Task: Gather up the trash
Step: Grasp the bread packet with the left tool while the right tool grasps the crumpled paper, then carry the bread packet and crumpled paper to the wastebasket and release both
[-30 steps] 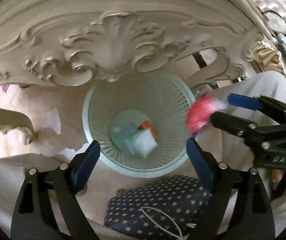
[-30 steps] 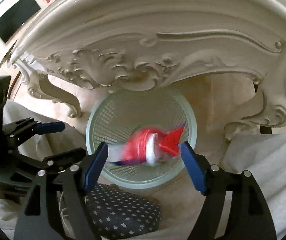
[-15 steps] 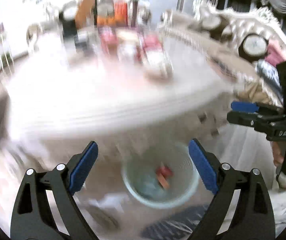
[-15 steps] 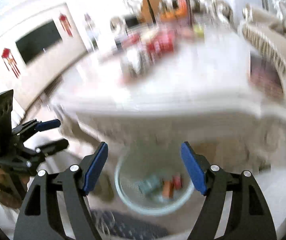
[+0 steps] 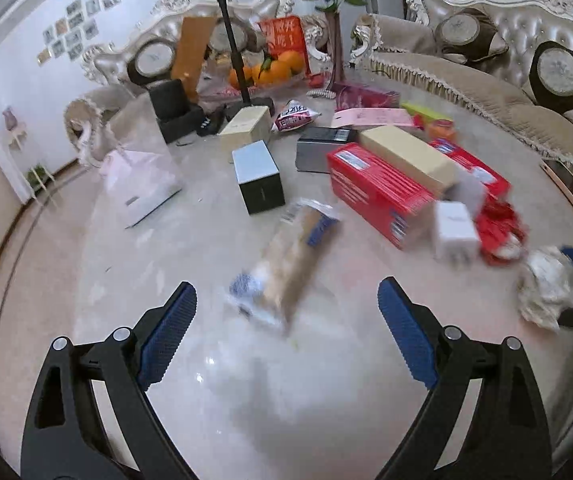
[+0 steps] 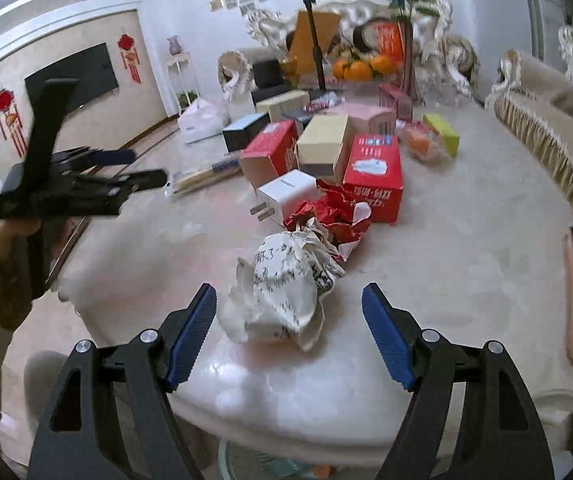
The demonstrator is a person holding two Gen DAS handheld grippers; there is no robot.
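Our right claw [image 6: 288, 330] hangs released over the desk [image 6: 466, 248] edge, and the crumpled paper wad [image 6: 286, 284] lies straight ahead between its fingers — white, scrawled with dark writing, touching a red wrapper [image 6: 326, 216] behind. Our left claw [image 5: 286, 320], also released, faces a tan and blue packet [image 5: 290, 252] lying lengthwise away from it. The right seems nearer its piece.

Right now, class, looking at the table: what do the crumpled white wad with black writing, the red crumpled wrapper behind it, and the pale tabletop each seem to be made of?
Crumpled white wad: probably paper, matte, with sharp creases and handwritten ink.
Red crumpled wrapper: likely thin foil or coated paper; glossy, stiff folds, white underside.
Pale tabletop: looks like polished marble or stone; faint veining, mirror-like glare.
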